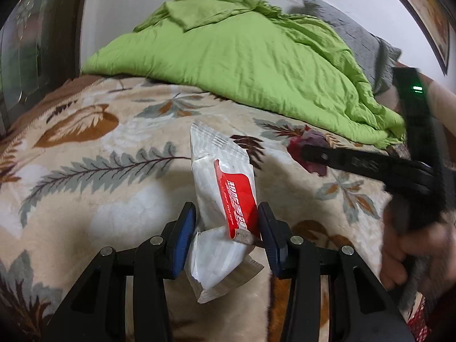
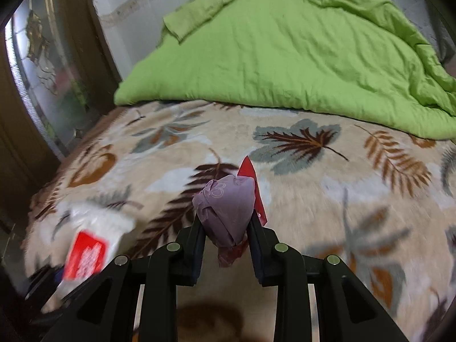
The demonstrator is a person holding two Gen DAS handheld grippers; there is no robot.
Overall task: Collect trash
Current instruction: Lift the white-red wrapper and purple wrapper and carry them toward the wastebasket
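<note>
Two bits of trash so far, both featherweight and crinkly: the left tool (image 1: 226, 222) is clamped on one white-and-red wrapper (image 1: 225, 188) low across its middle, held just above the bed (image 1: 99, 171). The right tool (image 2: 226, 236) pinches one crumpled purple wad (image 2: 226, 208) with a red scrap behind it, near the bed's middle. Soft and slippery stuff, so I'd grab the bunched part, not a loose edge.

A quilt (image 2: 285, 54) lies at the far end of a leaf-patterned blanket (image 2: 313, 176), with a cabinet (image 2: 42, 85) standing to their left.
</note>
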